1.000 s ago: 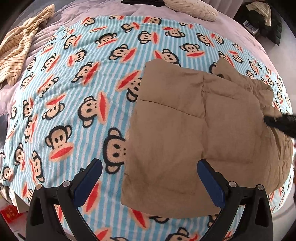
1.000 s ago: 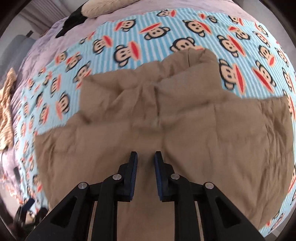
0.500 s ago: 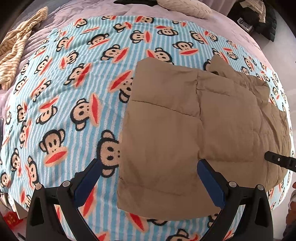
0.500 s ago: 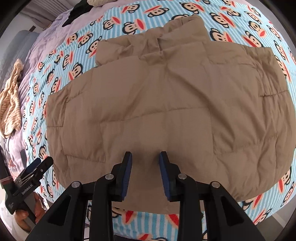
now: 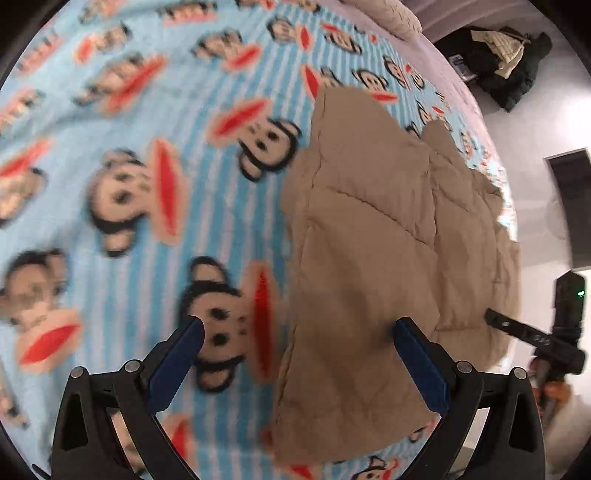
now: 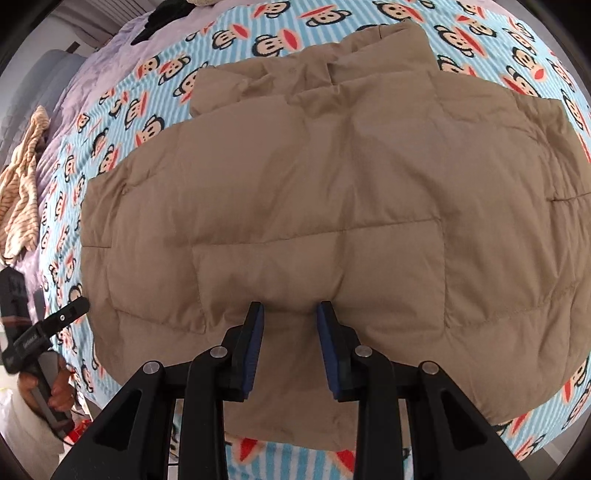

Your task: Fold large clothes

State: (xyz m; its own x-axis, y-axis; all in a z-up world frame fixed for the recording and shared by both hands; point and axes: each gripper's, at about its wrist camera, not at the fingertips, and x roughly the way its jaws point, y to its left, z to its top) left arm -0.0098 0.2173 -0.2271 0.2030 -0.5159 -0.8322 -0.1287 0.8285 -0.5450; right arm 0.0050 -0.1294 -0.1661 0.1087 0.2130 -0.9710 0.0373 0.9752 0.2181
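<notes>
1. Over the near hem of the tan quilted jacket (image 6: 317, 192), the right hand-held gripper (image 6: 290, 310) points steeply down, jaws partly parted; they widened a moment ago, and nothing is pinched between the blue pads.
2. Left hand-held gripper (image 5: 295, 332) hangs released, jaws spread wide, straddling the jacket's side edge.
3. Jacket lies spread flat on the monkey-print blanket (image 6: 155, 70) covering the bed.
4. Beyond, a striped garment (image 6: 22, 192) rests at the bed's far left.

I see the tan quilted jacket (image 6: 332, 192) lying spread flat on the monkey-print blanket (image 6: 461, 33), its collar seemingly bunched at the far edge.
</notes>
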